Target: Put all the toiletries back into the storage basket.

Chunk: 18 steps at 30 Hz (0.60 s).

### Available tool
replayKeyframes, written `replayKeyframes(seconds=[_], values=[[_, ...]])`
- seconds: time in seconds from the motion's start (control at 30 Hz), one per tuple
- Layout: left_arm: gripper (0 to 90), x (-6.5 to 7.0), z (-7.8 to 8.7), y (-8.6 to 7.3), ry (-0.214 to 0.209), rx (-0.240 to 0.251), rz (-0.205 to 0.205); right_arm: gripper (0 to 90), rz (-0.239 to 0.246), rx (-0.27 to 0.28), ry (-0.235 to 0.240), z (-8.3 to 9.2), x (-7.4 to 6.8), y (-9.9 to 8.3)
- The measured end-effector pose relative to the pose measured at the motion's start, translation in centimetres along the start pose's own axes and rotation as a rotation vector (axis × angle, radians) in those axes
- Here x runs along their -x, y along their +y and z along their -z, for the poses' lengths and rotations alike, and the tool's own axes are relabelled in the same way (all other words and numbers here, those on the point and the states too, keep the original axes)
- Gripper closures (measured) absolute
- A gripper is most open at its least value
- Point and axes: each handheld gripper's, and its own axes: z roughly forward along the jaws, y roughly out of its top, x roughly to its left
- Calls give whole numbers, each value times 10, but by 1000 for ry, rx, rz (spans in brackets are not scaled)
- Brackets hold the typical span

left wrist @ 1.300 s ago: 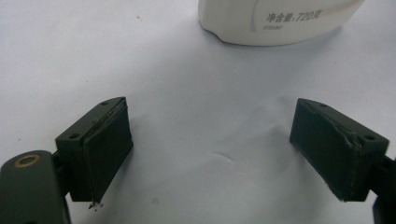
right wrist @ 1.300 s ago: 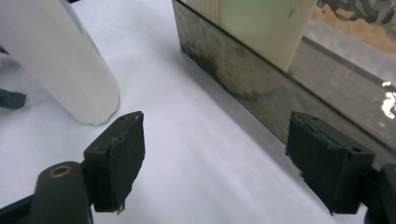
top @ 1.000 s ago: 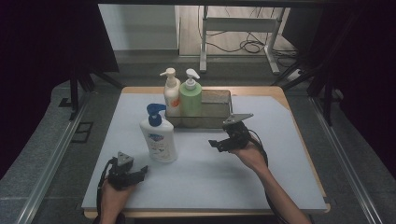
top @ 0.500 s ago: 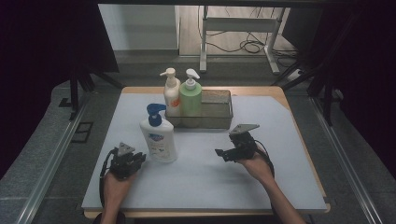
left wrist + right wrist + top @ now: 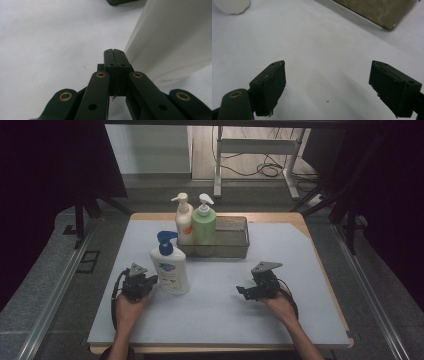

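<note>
A white pump bottle with a blue top stands upright on the white table mat. My left gripper sits just left of its base, jaws shut on nothing. In the left gripper view the shut tips lie low over the mat, with the white bottle close on the right. My right gripper rests farther right on open mat. Its jaws stand wide open and hold nothing. A cream pump bottle and a green pump bottle stand upright in the left end of a dark mesh basket.
The basket's right half holds nothing. The right gripper view has the basket's corner at its upper right and the white bottle's base at its upper left. The mat ends at the wooden table edge.
The right gripper has drawn back from the basket toward the person. The left gripper has moved forward to beside the white bottle's base.
</note>
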Motion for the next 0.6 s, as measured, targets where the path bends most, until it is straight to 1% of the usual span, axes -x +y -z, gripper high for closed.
replayKeyframes(seconds=[0.17, 0.3, 0.37, 0.43, 0.53, 0.6], values=[[892, -2, -6, 3, -28, 8, 2, 142, -36, -5, -9, -2, 3, -10], [892, -2, -7, 3, -32, 12, 9, 142, -60, -17, -13, -5, 6, -17], [893, -3, -7, 3, -46, 19, 22, 137, -54, -7, -18, -7, 6, -20], [892, -3, -7, 3, -45, 20, 22, 134, -46, -1, -25, -7, 5, -21], [892, -3, -7, 3, -46, 21, 25, 127, -14, 0, -42, -8, 3, -23], [893, -3, -7, 2, -50, 22, 29, 127, -11, -1, -44, -8, 2, -23]])
